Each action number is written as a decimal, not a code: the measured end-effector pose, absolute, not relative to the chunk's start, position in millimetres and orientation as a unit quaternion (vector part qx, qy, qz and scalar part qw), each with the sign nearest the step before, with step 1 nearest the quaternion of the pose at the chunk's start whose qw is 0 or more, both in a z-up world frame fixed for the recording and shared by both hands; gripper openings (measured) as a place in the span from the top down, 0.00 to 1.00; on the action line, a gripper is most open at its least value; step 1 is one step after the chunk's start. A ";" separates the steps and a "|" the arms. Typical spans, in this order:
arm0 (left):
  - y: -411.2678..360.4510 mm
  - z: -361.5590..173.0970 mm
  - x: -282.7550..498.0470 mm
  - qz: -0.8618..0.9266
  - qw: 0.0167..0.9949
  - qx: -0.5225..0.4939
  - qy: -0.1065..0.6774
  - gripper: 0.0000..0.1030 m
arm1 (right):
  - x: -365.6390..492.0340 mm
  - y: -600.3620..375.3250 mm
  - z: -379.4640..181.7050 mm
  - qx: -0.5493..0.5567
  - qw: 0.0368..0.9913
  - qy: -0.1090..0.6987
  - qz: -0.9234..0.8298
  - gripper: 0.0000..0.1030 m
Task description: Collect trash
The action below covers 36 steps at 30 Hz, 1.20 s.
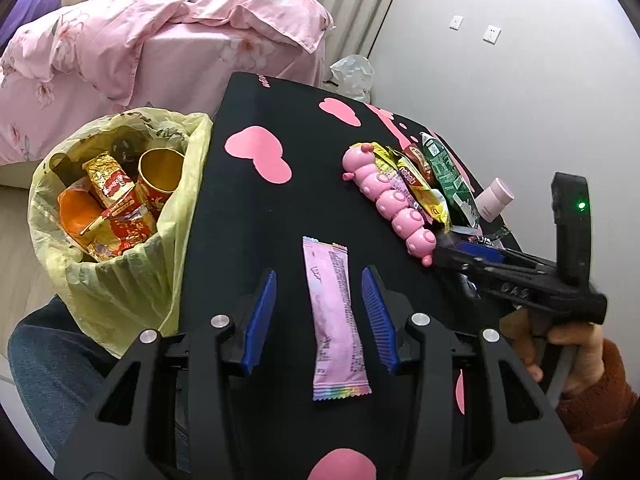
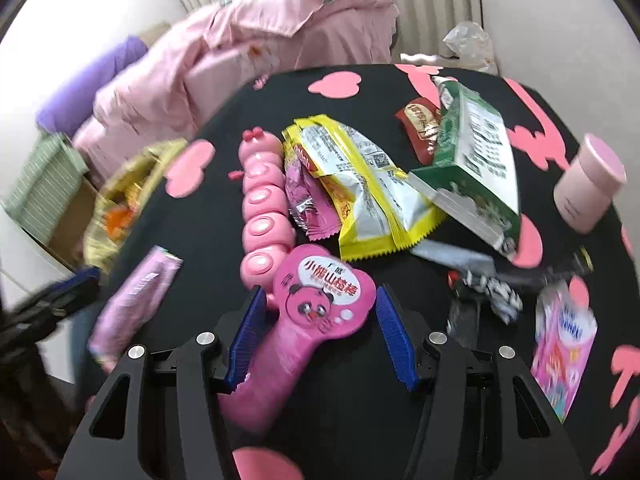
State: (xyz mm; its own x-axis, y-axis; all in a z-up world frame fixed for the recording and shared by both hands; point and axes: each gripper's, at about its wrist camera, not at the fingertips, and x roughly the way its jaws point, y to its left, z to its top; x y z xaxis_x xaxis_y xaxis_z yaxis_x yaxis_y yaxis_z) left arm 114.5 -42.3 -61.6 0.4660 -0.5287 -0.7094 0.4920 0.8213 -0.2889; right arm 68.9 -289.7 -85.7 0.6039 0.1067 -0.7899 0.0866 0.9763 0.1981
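A long pink foil sachet (image 1: 336,320) is straddled, untouched, by the released left gripper (image 1: 319,286) near the black tabletop's (image 1: 240,216) bin-side edge; a pink bear-faced lollipop packet (image 2: 316,304) lies between the right gripper's (image 2: 320,300) parted fingers.

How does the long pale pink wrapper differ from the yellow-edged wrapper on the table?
The long pale pink wrapper is narrow and lies flat and alone, between the open fingers of the left hand-held gripper. The yellow-edged wrapper is wider, crumpled and torn open, resting in a pile against the pink caterpillar toy. Both lie on the black table.
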 end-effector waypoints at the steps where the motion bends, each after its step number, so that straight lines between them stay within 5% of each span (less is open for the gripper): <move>1: -40.6 -62.0 114.8 -0.298 0.856 -0.023 0.422 0.58 | 66.8 -286.0 -84.4 0.091 0.892 0.444 0.013 0.52; 3: -38.4 -63.2 115.9 -0.298 0.855 -0.026 0.423 0.58 | 61.8 -280.0 -84.7 0.064 0.891 0.449 0.033 0.69; 5: -36.6 -66.4 117.7 -0.300 0.852 -0.032 0.428 0.58 | 54.3 -280.4 -85.7 0.054 0.891 0.449 0.043 0.73; 13: -50.8 -74.9 112.2 -0.331 0.832 -0.014 0.446 0.52 | 14.3 -285.7 -83.2 0.043 0.888 0.447 0.099 0.72; 16: -54.7 -74.0 107.9 -0.331 0.833 -0.004 0.444 0.52 | -7.8 -284.9 -74.0 0.038 0.895 0.422 0.140 0.44; 31: -48.5 -68.2 102.9 -0.310 0.846 -0.011 0.433 0.47 | -13.3 -273.2 -84.2 -0.027 0.883 0.443 0.154 0.44; 36: -47.4 -70.9 103.3 -0.312 0.840 -0.009 0.443 0.38 | -2.8 -271.4 -80.2 -0.030 0.882 0.442 0.158 0.54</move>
